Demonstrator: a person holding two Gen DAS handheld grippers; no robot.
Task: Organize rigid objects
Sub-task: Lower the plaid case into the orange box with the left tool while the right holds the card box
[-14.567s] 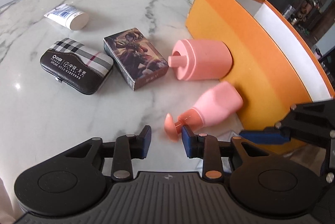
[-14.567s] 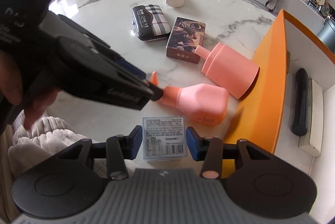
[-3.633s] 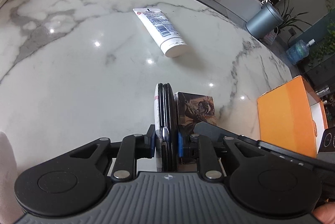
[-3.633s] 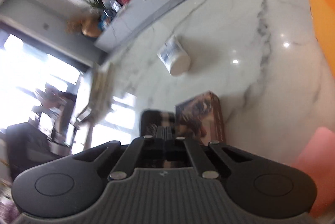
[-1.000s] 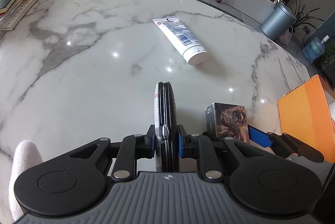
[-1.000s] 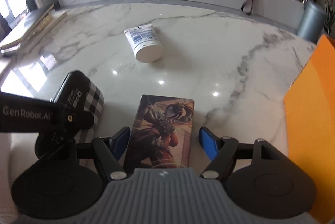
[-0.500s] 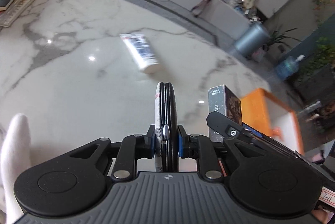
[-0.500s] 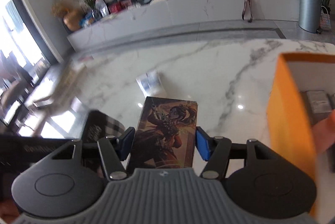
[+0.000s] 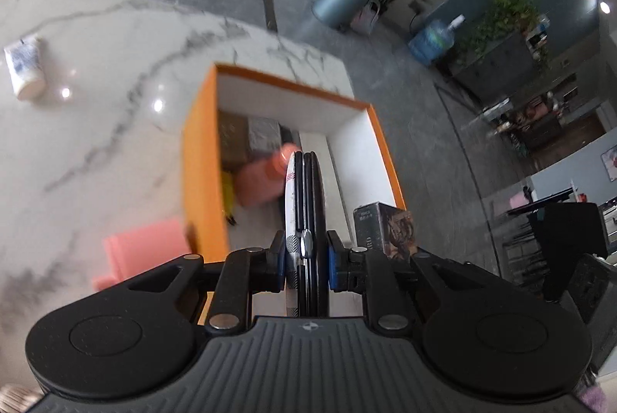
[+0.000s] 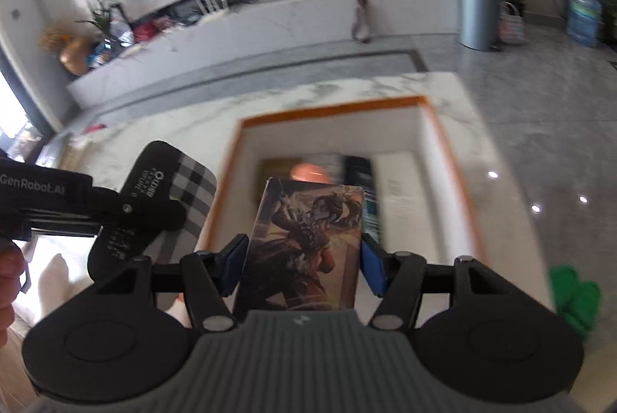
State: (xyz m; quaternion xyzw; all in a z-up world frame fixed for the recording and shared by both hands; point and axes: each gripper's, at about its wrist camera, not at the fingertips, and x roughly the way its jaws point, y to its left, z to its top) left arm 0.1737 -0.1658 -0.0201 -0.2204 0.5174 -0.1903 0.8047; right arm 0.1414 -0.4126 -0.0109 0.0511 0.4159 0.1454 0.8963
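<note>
Now we carry two things: our left gripper clamps the plaid case edge-on at frame centre, our right gripper grips the illustrated card box. Both hang over the orange box, mid-frame. One pink bottle inside could block a drop. One more pink bottle lower left, one white tube upper left.

Blur and blocked views around the orange box

I can't make out the smeared items inside the orange box; my plaid case hides part of its floor in the left view, and the card box covers it in the right. The pink bottle on the desk is a blur. The left hand-held gripper is cut off by the frame edge.
</note>
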